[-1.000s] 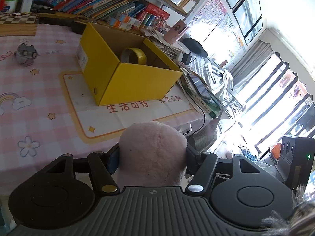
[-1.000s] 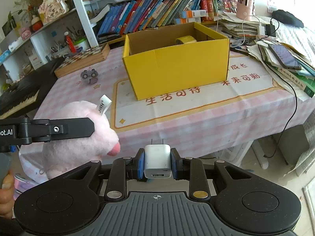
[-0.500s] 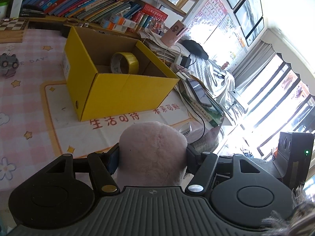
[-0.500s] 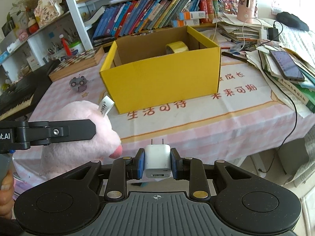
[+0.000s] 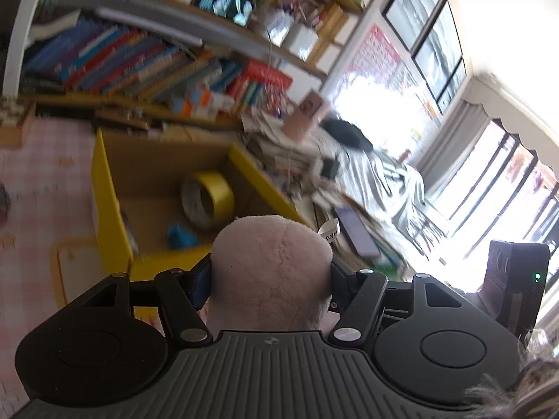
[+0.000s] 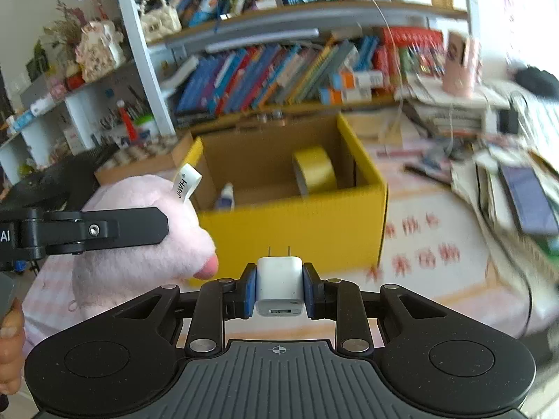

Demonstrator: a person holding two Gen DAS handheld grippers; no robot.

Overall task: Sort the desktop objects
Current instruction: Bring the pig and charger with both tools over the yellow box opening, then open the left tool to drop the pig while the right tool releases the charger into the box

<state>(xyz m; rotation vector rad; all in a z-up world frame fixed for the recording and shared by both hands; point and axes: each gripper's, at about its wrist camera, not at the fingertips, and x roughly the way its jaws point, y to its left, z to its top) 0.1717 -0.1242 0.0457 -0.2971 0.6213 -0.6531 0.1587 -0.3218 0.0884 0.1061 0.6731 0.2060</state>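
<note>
Both grippers have come closer to the yellow box, which now lies just ahead of and below them with its open inside in view, so the drop looks close. Left gripper is about half open, clamped on a pink plush toy. Right gripper is nearly closed, pinching a white charger, prongs forward; yellow tape lies inside the box.
</note>
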